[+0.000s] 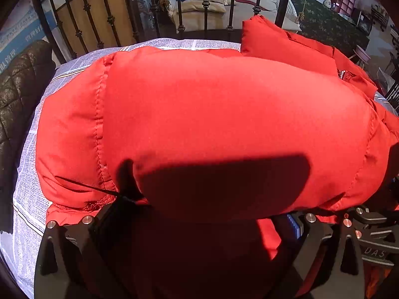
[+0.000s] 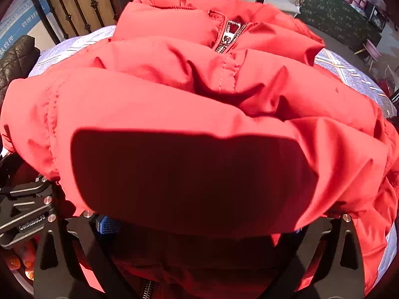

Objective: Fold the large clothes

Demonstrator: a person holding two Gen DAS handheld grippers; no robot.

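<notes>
- Puffy red padded nylon jacket point(image 1: 212, 124) bulged right over both cameras, draped onto the fingers; it lay straight ahead on the round table under its pale newsprint-patterned cloth point(image 1: 27, 199), bulk running side to side across both views
- Left gripper point(image 1: 199, 236) and right gripper point(image 2: 199, 239) sat side by side at the near hem, equally close; padding filled each pair of spread fingers, but whether they pinched it I cannot tell
- Silver zipper point(image 2: 228, 36) lay farther off, toward the collar, ahead of the right gripper
</notes>
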